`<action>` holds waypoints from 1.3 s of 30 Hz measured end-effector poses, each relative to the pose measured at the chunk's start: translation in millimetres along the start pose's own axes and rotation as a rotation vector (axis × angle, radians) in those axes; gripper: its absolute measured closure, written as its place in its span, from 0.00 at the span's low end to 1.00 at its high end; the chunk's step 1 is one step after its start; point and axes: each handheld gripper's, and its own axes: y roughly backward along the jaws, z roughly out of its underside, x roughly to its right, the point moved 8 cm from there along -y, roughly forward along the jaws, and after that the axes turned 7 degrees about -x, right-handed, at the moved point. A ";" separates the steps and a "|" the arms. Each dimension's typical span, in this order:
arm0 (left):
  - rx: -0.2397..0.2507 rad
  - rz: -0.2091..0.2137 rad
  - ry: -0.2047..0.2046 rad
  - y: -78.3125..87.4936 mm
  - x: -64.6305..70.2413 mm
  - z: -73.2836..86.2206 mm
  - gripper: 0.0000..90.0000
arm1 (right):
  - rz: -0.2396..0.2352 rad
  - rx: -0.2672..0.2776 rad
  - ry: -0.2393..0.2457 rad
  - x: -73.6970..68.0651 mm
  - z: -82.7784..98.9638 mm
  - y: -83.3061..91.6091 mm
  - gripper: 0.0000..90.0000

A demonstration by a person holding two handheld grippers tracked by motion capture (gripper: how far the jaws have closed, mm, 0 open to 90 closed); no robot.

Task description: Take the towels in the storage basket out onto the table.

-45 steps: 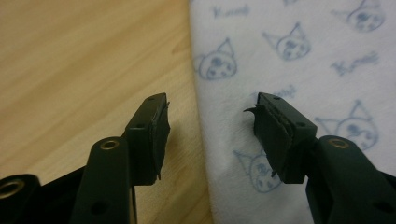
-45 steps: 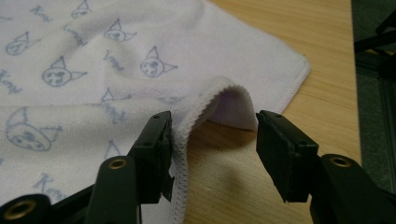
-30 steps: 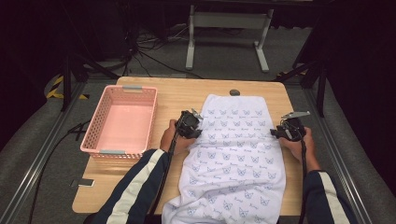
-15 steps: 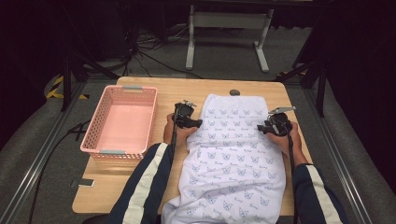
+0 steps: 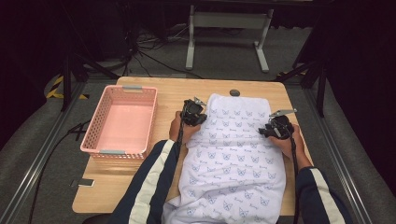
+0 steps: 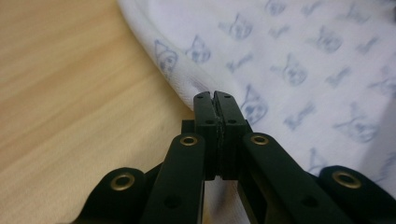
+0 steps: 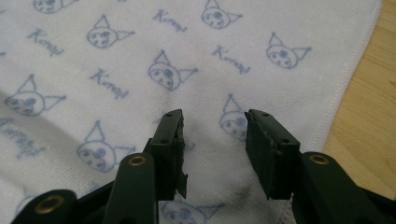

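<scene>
A white towel (image 5: 233, 154) printed with blue cat faces lies lengthwise on the wooden table (image 5: 173, 93), its near end hanging over the front edge. My left gripper (image 5: 198, 116) is at the towel's left hem. Its jaws have just been closing, and in the left gripper view they stand shut (image 6: 217, 100) on the towel's edge (image 6: 187, 88). My right gripper (image 5: 273, 128) is over the towel near its right hem. In the right gripper view it stands open (image 7: 214, 123) just above the flat cloth (image 7: 140, 70), with nothing pinched.
A pink plastic basket (image 5: 120, 149) stands on the table's left side with nothing in it. A small dark round spot (image 5: 234, 92) marks the table's far edge. Beyond the table are a metal stand (image 5: 224, 28) and cables on the floor.
The left hand moved a little away from the person along the towel's left hem. The right hand shifted inward from the right hem onto the cloth.
</scene>
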 end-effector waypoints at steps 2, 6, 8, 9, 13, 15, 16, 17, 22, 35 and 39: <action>0.033 -0.011 -0.030 7.9 5.4 -9.5 0.99 | 0.001 -0.003 0.009 -0.5 1.0 0.7 0.64; 0.099 0.064 -0.092 16.7 35.1 -26.3 0.99 | 0.006 -0.016 0.016 -0.5 5.3 4.5 0.63; 0.097 0.090 -0.165 14.2 58.9 -30.7 0.99 | -0.001 -0.018 0.019 0.5 8.5 6.2 0.62; 0.092 0.125 -0.183 12.4 67.8 -30.8 0.99 | 0.001 -0.018 0.015 1.7 10.7 7.7 0.62; -0.033 0.234 -0.345 -3.3 107.8 -16.7 0.98 | -0.019 -0.027 0.002 5.1 17.7 12.1 0.61; -0.049 0.233 -0.350 -5.5 110.3 -14.3 0.92 | -0.018 -0.032 0.002 6.7 20.5 14.0 0.60; -0.104 0.263 -0.351 -7.7 110.0 -9.2 0.87 | -0.022 -0.033 0.004 7.2 21.8 14.8 0.60; -0.109 0.259 -0.344 -7.7 108.0 -8.8 0.82 | -0.023 -0.038 0.003 7.2 22.9 15.6 0.60; -0.003 0.182 -0.244 8.0 79.2 -18.7 0.73 | -0.025 -0.047 0.011 7.5 27.3 18.8 0.60; -0.067 0.108 -0.232 -31.8 73.5 -31.2 0.59 | -0.016 -0.034 0.020 8.0 27.6 18.6 0.58; -0.082 0.146 -0.216 -44.5 84.7 -37.6 0.59 | -0.007 -0.025 0.030 7.6 27.2 18.5 0.58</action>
